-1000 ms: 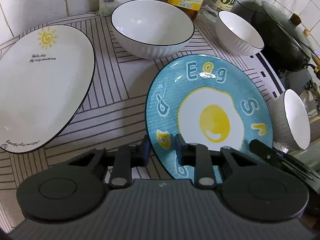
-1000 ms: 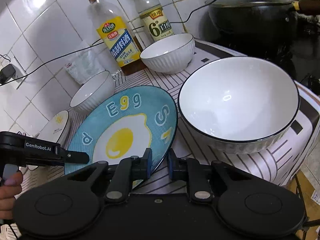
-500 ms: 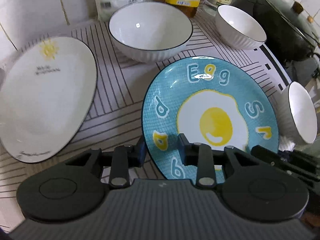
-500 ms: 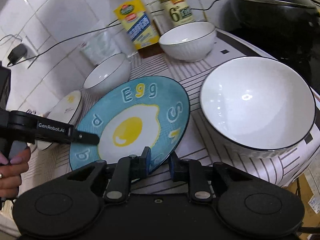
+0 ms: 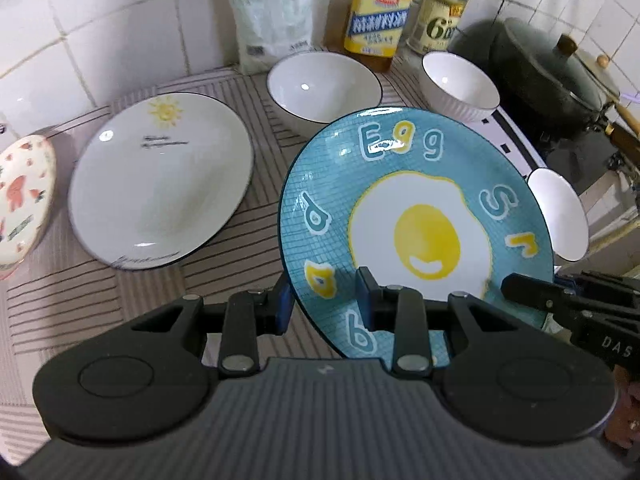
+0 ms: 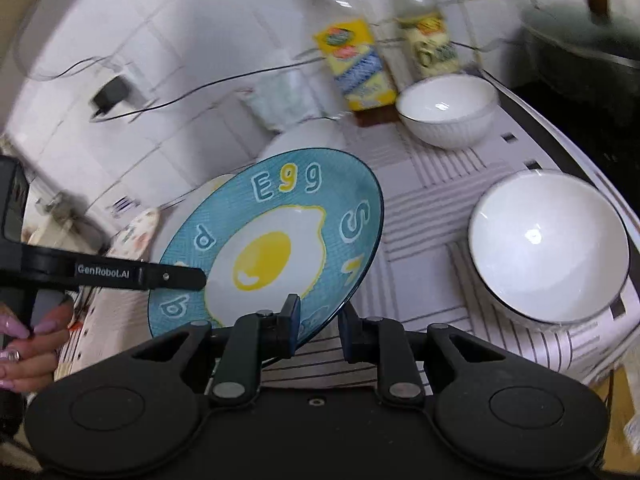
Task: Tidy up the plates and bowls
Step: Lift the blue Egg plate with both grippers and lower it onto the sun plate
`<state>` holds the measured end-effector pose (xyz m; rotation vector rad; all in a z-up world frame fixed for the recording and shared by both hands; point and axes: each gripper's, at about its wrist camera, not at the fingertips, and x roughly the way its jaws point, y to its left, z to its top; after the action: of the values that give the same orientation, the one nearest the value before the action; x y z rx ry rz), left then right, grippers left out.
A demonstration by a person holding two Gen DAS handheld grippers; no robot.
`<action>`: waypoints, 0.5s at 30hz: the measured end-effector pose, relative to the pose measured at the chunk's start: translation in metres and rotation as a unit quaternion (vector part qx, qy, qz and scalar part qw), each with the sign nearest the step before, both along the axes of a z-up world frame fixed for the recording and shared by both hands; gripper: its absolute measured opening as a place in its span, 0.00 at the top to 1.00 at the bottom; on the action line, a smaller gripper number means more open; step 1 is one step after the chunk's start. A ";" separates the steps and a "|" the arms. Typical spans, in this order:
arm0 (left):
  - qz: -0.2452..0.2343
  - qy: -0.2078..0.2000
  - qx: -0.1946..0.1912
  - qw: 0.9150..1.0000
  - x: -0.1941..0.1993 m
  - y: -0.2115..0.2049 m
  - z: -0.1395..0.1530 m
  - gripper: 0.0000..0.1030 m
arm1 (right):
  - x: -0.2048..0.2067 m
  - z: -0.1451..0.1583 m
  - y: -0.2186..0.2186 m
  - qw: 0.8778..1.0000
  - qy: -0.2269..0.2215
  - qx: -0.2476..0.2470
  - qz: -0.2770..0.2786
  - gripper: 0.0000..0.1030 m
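A blue plate with a fried-egg picture (image 5: 416, 216) is held in the air, tilted, above the striped counter. My left gripper (image 5: 324, 300) is shut on its near-left rim. My right gripper (image 6: 320, 320) is shut on its other rim; the plate (image 6: 272, 248) shows there too. A white oval plate with a sun (image 5: 160, 184) lies to the left. A large white bowl (image 5: 324, 88) and a small white bowl (image 5: 460, 84) stand behind. Another white bowl (image 6: 548, 244) sits at the right.
A patterned dish (image 5: 24, 200) lies at the far left. Two bottles (image 5: 380, 12) and a white bag (image 5: 272, 28) stand against the tiled wall. A dark lidded wok (image 5: 548, 76) sits at the right. The counter edge (image 6: 608, 360) drops off near the right bowl.
Both grippers have lifted the blue plate up off the counter and toward the left, so the dishes behind look farther away. The patterned dish has come into view.
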<state>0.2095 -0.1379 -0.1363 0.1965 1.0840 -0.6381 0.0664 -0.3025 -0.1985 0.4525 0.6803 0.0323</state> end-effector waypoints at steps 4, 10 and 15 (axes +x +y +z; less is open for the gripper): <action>0.034 0.002 -0.008 0.999 -0.013 0.020 0.014 0.71 | 0.001 0.015 0.013 0.999 -0.008 -0.011 0.033 0.76; 0.086 -0.001 -0.020 0.996 -0.024 0.056 0.031 0.71 | 0.009 0.034 0.029 0.995 -0.025 -0.020 0.091 0.76; 0.132 -0.003 -0.030 0.991 -0.019 0.085 0.039 0.71 | 0.034 0.047 0.045 0.989 -0.032 -0.039 0.141 0.76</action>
<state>0.1909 -0.0531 -0.0973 0.0014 1.0617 -0.4319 0.1003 -0.2574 -0.1514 0.2769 0.6749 0.2861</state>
